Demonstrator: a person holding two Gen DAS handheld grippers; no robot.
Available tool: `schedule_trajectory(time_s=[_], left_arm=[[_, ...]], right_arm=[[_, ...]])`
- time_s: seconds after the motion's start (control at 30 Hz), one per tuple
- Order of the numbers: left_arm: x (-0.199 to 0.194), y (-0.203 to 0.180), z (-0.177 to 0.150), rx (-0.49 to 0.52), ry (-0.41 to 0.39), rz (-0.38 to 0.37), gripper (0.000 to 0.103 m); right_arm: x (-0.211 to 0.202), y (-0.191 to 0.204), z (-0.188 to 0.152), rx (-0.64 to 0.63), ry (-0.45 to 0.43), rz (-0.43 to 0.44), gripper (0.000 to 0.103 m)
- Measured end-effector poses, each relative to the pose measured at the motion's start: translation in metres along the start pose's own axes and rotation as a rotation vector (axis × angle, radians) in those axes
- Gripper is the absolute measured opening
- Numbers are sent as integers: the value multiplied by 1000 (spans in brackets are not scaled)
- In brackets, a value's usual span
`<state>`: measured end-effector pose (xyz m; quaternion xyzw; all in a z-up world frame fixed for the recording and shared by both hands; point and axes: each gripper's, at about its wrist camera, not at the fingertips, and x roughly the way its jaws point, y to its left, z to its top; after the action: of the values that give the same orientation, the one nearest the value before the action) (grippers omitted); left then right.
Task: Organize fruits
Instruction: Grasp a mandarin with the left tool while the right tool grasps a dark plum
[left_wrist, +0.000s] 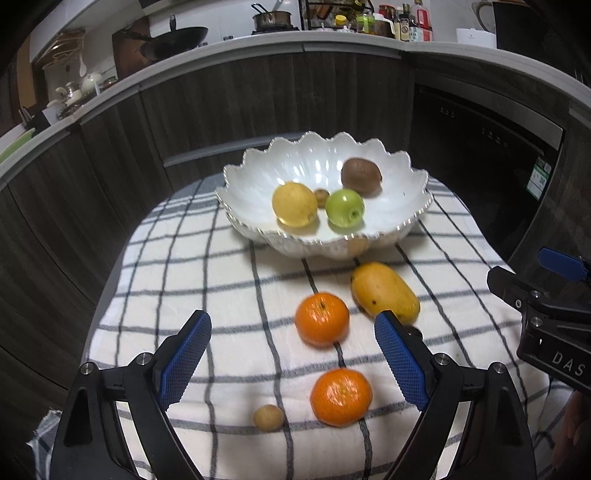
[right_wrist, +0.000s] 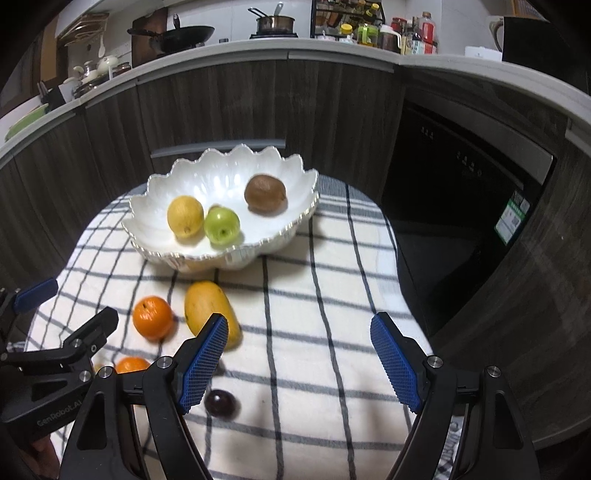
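A white scalloped bowl (left_wrist: 391, 218) stands at the far edge of the bench, on a checked cloth (left_wrist: 221, 280) that covers the top. Inside it lie a lemon (left_wrist: 294, 204), a green apple (left_wrist: 345, 207), a brown kiwi (left_wrist: 361, 176) and, between lemon and apple, a small brownish fruit (left_wrist: 322, 197) that is too small to name with any certainty.

On the cloth in front of the bowl lies a mango (left_wrist: 384, 290), just beside an orange (left_wrist: 321, 318) on its left. Nearer the front edge sits a second orange (left_wrist: 340, 397), with a small tan round fruit (left_wrist: 269, 417) just left of it. In the right wrist view a dark plum (right_wrist: 220, 404) rests near the front edge, right of the oranges.

The left hand-held gripper (left_wrist: 293, 358) hangs over the cloth with its blue pads spread wide and nothing between them touching either pad; the nearer orange shows in the gap below. The right hand-held gripper (right_wrist: 299, 360) is likewise released, its jaws apart over bare cloth, with the mango's end just behind its left pad (right_wrist: 202, 363) and the plum below that pad. Each tool shows at the edge of the other's view, side by side.
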<state>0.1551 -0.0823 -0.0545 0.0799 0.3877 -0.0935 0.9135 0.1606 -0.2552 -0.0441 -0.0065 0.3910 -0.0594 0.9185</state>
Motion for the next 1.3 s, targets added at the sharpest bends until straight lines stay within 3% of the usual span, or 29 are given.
schedule_trajectory(time_s=[0.43, 0.73, 0.87, 1.1, 1.3], left_arm=[[18, -11, -24, 21, 32, -28, 85], [28, -21, -37, 46, 61, -52, 74], [35, -23, -40, 53, 87, -63, 61], [43, -30, -49, 73, 122, -92, 46], [42, -30, -50, 70, 117, -90, 45]], right_arm=[[9, -2, -26, 0, 27, -19, 80], [17, -8, -34, 14, 52, -34, 80], [20, -8, -36, 12, 63, -30, 80], [24, -7, -38, 9, 79, -32, 80], [25, -8, -39, 10, 81, -32, 80]])
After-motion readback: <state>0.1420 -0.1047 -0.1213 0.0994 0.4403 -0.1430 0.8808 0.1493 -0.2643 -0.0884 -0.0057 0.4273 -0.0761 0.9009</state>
